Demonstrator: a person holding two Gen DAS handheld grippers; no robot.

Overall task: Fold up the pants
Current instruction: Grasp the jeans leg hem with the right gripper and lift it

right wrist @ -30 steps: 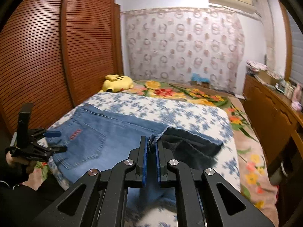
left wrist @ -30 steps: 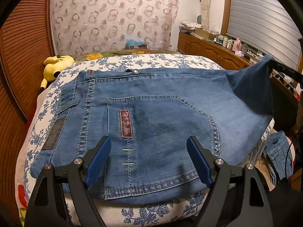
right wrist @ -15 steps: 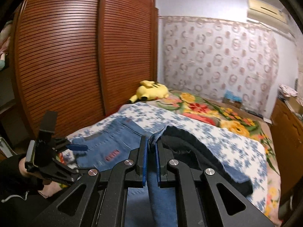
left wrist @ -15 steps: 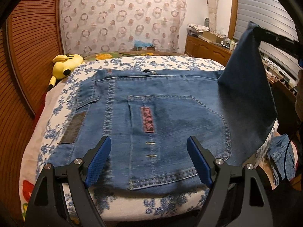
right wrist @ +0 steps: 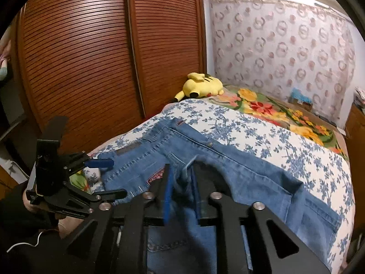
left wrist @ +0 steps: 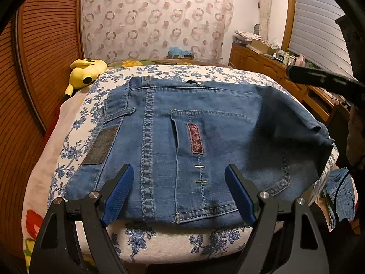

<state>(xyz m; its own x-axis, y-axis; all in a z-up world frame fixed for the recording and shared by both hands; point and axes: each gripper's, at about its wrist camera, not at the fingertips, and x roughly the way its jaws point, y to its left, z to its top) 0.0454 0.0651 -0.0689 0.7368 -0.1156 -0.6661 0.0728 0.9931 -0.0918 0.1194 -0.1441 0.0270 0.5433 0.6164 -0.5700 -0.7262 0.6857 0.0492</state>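
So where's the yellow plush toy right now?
The yellow plush toy lies on the bed by the brown slatted wardrobe doors, beyond the blue denim pants; in the left wrist view it is at upper left.

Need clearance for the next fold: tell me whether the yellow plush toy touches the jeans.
Apart. The left wrist view shows a strip of floral bedspread between the yellow plush toy and the jeans.

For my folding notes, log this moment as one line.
jeans: leg folded over, on bed | left hand-held gripper: open, empty | right hand-held gripper: just opening, denim between
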